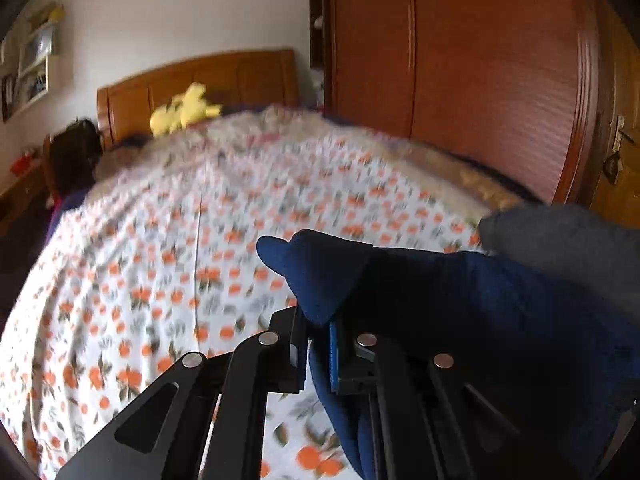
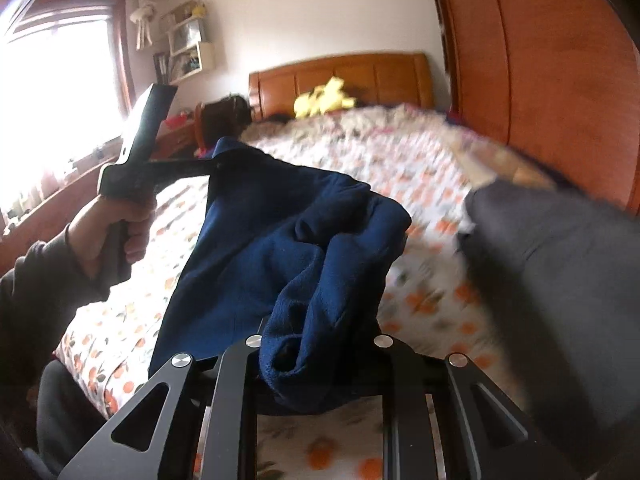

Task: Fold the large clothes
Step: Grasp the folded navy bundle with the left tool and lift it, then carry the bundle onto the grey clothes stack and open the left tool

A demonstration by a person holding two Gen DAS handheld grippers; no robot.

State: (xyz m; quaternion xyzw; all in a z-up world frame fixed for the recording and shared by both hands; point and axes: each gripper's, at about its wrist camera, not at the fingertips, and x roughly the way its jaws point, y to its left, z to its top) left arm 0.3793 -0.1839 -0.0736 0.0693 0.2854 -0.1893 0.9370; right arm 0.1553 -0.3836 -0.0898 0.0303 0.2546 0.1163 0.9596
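Note:
A navy blue garment point(image 1: 440, 300) hangs above the bed, stretched between both grippers. In the left wrist view my left gripper point(image 1: 314, 332) is shut on a folded edge of it, and a corner of cloth pokes up past the fingers. In the right wrist view my right gripper point(image 2: 318, 344) is shut on a bunched wad of the same navy garment point(image 2: 260, 248), which hides its fingertips. Further left in that view a hand holds the left gripper point(image 2: 214, 166), pinching the garment's other corner higher up.
The bed has a white sheet with orange fruit print point(image 1: 180, 260). A dark grey garment point(image 2: 560, 260) lies at the right. A yellow plush toy point(image 1: 186, 110) sits by the wooden headboard point(image 1: 200, 80). A wooden wardrobe point(image 1: 460, 60) stands right, and a bright window point(image 2: 60, 80) is at the left.

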